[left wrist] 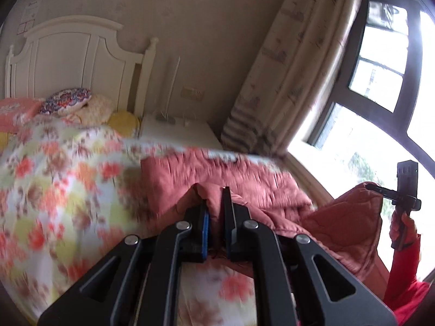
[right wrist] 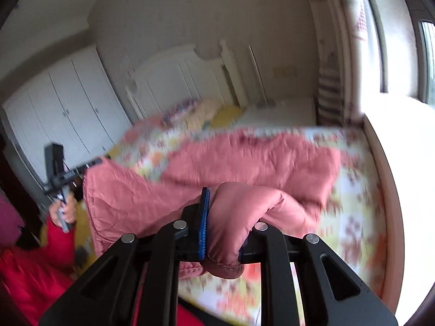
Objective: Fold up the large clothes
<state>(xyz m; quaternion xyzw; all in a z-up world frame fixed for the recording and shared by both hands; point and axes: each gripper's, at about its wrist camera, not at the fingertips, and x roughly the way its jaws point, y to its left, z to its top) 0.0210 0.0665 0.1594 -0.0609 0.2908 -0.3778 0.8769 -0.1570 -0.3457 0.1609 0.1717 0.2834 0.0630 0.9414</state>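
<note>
A large pink quilted jacket (left wrist: 233, 179) hangs between my two grippers above a bed with a floral cover (left wrist: 59, 179). My left gripper (left wrist: 216, 203) is shut on a bunch of the jacket's fabric. My right gripper (right wrist: 217, 212) is shut on a thick fold of the same jacket (right wrist: 244, 168); the fabric hides its right finger. In the left wrist view the right gripper (left wrist: 372, 187) pinches a lifted corner at the far right. In the right wrist view the left gripper (right wrist: 95, 163) holds the other corner at the left. Both views are motion-blurred.
A white headboard (left wrist: 73, 62) and pillows (left wrist: 65, 100) lie at the bed's far end, with a white nightstand (left wrist: 179, 130) beside it. A curtain (left wrist: 293, 68) and bright window (left wrist: 380, 81) are on the right. White wardrobes (right wrist: 62, 108) stand at the left.
</note>
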